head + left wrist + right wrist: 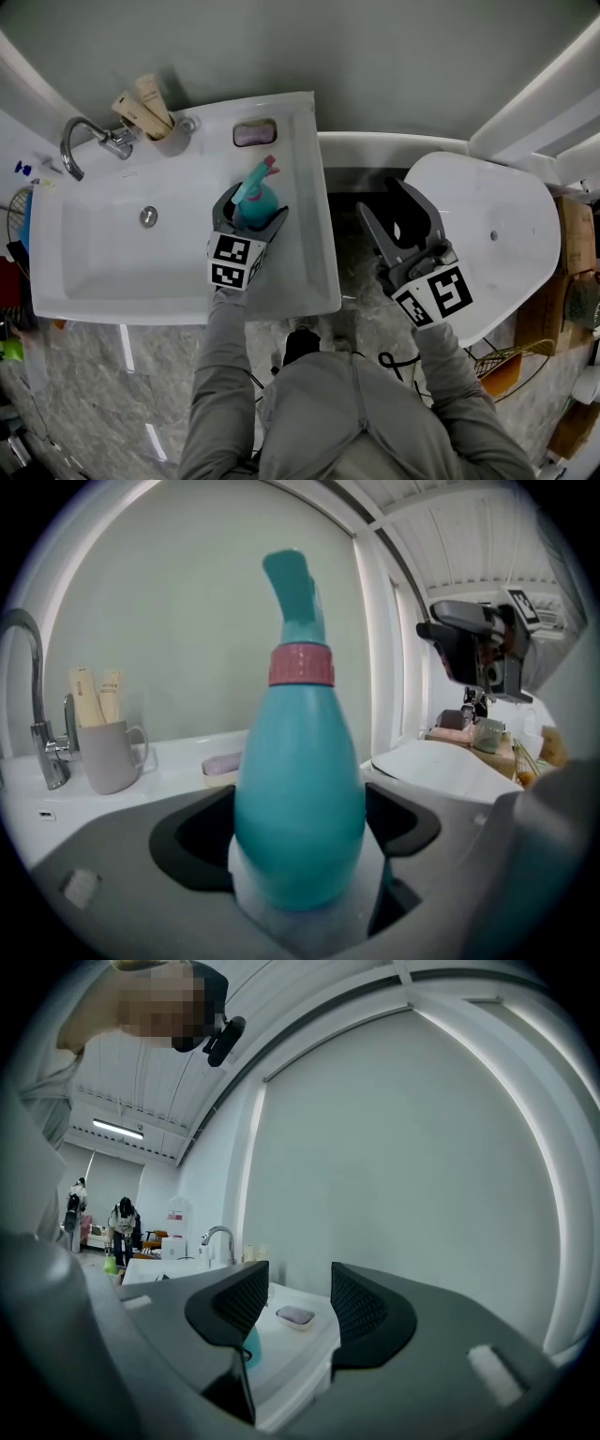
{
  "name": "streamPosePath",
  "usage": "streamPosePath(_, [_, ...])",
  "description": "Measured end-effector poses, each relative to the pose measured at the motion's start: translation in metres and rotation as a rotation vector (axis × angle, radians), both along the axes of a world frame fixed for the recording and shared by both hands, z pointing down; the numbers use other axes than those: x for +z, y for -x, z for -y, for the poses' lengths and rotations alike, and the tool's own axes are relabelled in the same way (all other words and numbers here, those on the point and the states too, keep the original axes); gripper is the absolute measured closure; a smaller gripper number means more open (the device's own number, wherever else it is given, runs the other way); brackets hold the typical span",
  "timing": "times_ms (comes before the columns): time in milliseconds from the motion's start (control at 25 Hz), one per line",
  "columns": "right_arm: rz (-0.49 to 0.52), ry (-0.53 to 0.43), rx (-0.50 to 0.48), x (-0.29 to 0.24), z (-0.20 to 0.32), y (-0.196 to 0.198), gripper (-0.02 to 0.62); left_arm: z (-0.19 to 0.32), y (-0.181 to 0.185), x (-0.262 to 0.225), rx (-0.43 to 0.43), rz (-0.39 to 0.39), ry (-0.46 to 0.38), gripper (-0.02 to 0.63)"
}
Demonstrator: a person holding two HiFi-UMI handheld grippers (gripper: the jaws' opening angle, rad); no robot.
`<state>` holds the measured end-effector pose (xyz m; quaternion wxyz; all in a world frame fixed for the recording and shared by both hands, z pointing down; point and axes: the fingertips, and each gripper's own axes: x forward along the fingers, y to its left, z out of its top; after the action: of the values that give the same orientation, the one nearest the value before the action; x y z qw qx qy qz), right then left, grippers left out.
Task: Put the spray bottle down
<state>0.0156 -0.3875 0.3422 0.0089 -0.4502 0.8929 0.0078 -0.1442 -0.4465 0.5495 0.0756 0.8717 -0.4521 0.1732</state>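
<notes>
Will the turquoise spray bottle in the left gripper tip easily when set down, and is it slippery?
Probably somewhat tippy: the spray bottle is tall, with a narrow neck and trigger head above its wide body. Its smooth, rounded surface may slip, though the left gripper holds it around the widest part. Its weight cannot be judged; the body is opaque.

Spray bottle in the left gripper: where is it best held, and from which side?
Around the round lower body of the spray bottle, coming level from the person's side, as the left gripper does. It stands upright; above, it tapers to the pink collar and thin trigger head, likely poorer holds.
</notes>
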Motion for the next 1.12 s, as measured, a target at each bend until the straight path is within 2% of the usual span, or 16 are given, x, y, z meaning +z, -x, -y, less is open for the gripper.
streamPosePath(400, [0.011, -0.011, -0.023, -0.004, -0.006, 0.007, 0.39, -0.021, 0.019, -0.038, -0.049, -0.034, -0.09, 0.15])
streamPosePath(560, [0.02, -0.018, -0.034, -0.008, -0.01, 0.009, 0.389, -0.044, 0.036, -0.061, -0.095, -0.066, -0.137, 0.15])
streamPosePath(1120, [0.049, -0.031, -0.078, -0.02, -0.036, 0.005, 0.389, -0.131, 0.067, -0.163, -0.227, -0.083, -0.334, 0.15])
